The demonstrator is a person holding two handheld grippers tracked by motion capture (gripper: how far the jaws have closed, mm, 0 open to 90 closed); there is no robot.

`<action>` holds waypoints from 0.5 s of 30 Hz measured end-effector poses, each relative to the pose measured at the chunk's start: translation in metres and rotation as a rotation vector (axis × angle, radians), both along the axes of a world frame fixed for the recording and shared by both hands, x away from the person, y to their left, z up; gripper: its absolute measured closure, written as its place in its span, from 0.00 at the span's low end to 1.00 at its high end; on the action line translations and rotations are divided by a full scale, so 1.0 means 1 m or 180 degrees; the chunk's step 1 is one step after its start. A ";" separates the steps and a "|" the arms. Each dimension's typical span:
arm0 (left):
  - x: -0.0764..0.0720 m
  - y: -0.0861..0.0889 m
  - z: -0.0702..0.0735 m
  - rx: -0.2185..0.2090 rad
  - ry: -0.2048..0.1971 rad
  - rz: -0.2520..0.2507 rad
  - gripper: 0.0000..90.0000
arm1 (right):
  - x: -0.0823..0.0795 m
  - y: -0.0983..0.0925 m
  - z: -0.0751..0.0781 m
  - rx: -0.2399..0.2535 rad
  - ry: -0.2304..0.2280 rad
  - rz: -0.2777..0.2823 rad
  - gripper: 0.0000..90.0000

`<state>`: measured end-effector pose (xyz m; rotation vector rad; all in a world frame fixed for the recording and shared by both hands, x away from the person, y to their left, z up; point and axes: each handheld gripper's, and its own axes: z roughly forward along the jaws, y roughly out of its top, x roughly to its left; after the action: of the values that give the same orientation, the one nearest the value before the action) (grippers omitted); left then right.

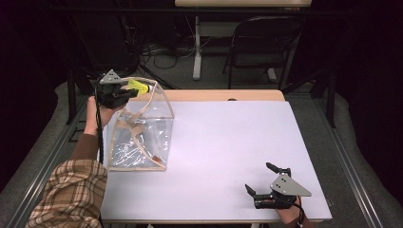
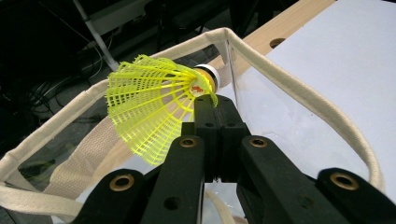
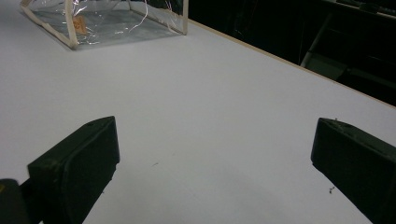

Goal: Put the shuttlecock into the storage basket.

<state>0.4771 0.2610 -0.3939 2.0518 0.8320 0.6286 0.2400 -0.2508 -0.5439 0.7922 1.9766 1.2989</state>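
A yellow shuttlecock (image 2: 149,102) with a white-banded cork tip is pinched at its neck by my left gripper (image 2: 212,105), which is shut on it. In the high view that left gripper (image 1: 127,93) holds the shuttlecock (image 1: 140,87) over the open top of a clear plastic bag (image 1: 142,137) with cream fabric trim. The bag's rim (image 2: 289,86) curves around below the shuttlecock. My right gripper (image 1: 260,179) rests low at the table's front right, open, with nothing between its jaws. The bag (image 3: 107,21) lies far off in the right gripper view.
The white table top (image 1: 228,142) has a wooden strip (image 1: 223,95) along its far edge. A small orange thing (image 3: 79,24) lies inside the bag. A dark folding chair (image 1: 263,45) and a table leg (image 1: 196,47) stand beyond the table.
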 end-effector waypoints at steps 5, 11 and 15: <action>0.001 -0.001 -0.002 0.0002 0.0033 0.0005 1.00 | 0.000 0.000 0.000 0.0003 -0.0003 -0.0002 0.01; 0.003 -0.002 -0.007 0.0025 0.0068 -0.0004 1.00 | 0.000 0.000 0.000 -0.0001 0.0001 0.0000 0.01; 0.005 -0.001 -0.010 0.0017 0.0100 -0.0010 1.00 | 0.000 0.000 0.000 -0.0005 0.0004 0.0000 0.01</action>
<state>0.4817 0.2598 -0.4040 2.0724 0.8458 0.5988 0.2400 -0.2509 -0.5439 0.7925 1.9782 1.2970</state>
